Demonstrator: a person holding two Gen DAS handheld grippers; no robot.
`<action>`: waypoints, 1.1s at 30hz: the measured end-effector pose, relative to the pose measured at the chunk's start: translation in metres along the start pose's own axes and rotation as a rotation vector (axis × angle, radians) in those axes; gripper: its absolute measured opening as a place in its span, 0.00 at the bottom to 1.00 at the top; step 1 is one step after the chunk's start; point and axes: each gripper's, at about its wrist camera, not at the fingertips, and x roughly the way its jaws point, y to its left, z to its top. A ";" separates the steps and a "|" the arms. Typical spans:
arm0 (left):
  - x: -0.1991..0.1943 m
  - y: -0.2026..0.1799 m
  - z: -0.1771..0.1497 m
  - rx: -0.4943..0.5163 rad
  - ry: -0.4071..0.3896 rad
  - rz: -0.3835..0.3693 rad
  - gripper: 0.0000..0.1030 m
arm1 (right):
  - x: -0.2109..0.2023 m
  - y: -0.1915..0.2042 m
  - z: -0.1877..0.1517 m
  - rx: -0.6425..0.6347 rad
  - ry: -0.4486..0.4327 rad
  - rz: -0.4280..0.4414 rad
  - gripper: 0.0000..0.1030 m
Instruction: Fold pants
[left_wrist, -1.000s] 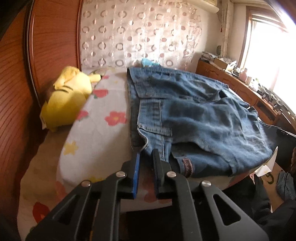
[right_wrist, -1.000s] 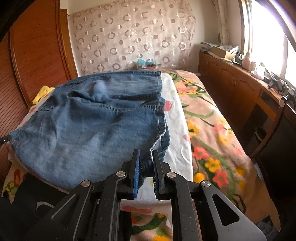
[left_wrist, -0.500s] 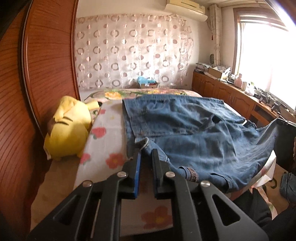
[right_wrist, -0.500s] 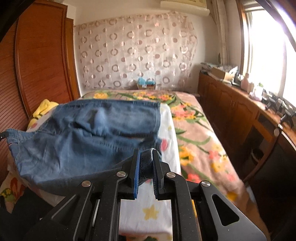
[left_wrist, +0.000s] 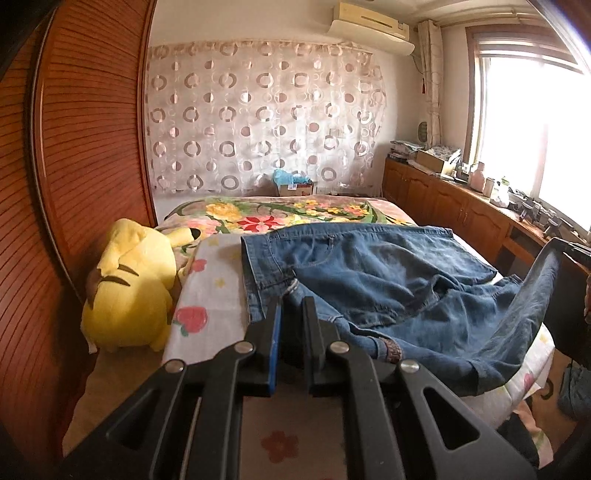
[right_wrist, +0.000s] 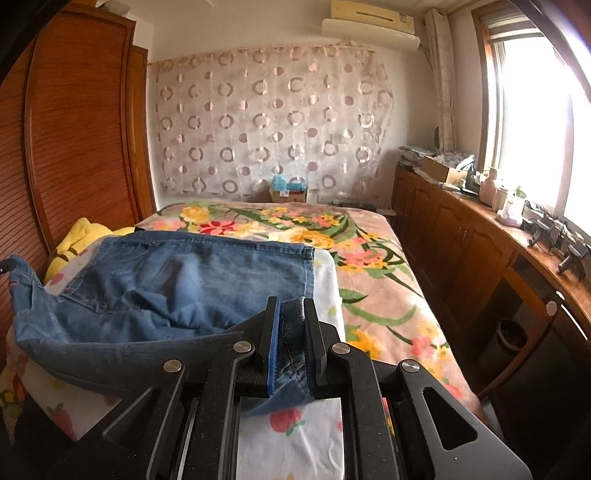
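Blue denim pants (left_wrist: 388, 280) lie across a white flower-print sheet (left_wrist: 214, 291) on the bed; they also show in the right wrist view (right_wrist: 199, 280). My left gripper (left_wrist: 292, 306) is shut on the near left edge of the pants. My right gripper (right_wrist: 292, 306) is shut on a thick fold of denim at the near right edge. Both hold the near edge lifted off the bed, so the cloth hangs in a sag between them. The far waistband still rests on the sheet.
A yellow plush toy (left_wrist: 129, 288) lies left of the pants against the wooden wardrobe (left_wrist: 74, 166). A floral blanket (right_wrist: 369, 266) covers the bed's right and far part. A wooden cabinet (right_wrist: 480, 236) with clutter runs under the window at right. A box (right_wrist: 288, 192) sits by the curtain.
Both grippers have risen and pulled back toward me with the near edge of the pants. The denim has lifted off the sheet and now hangs between them.
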 end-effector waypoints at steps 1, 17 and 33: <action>0.005 0.002 0.005 0.000 -0.003 0.002 0.07 | 0.004 0.000 0.002 -0.004 0.001 -0.001 0.09; 0.095 0.020 0.059 -0.003 0.003 0.034 0.06 | 0.085 -0.024 0.041 -0.020 0.016 -0.044 0.08; 0.162 0.025 0.142 0.044 -0.058 0.073 0.06 | 0.141 -0.028 0.107 -0.049 -0.051 -0.061 0.07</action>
